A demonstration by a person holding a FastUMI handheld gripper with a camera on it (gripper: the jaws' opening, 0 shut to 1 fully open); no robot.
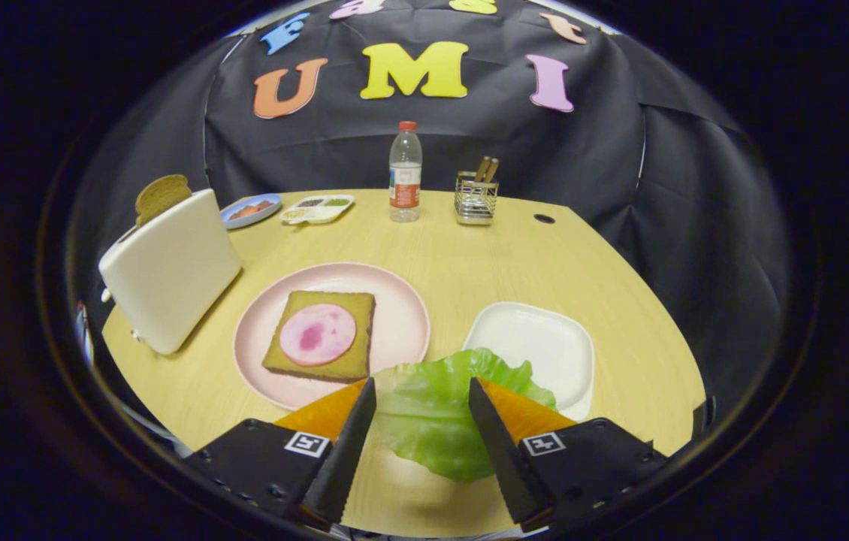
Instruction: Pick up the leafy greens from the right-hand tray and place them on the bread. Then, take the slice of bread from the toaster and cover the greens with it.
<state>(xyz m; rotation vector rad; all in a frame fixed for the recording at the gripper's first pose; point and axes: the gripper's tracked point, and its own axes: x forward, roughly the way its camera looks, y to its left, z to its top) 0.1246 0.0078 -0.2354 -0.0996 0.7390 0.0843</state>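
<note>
Leafy greens: a single pale-green leaf with a ruffled, wavy edge and faint veining is seen lying between the two fingers of the gripper, above the wooden table. The fingers are spread apart, one on each side of the leaf; whether either pad touches it cannot be told. The leaf's far edge overlaps the near corner of the white square tray, which lies just beyond the right finger. Just beyond the left finger a pink plate is set, bearing a slice of bread topped with a round pink slice of meat. A bare strip of table is left between plate and tray. To the left of the plate a white toaster stands near the table edge, a brown slice protruding from its slot. Along the far edge are noted a blue dish, a divided dish, a water bottle and a wire holder, well apart from the plate.
</note>
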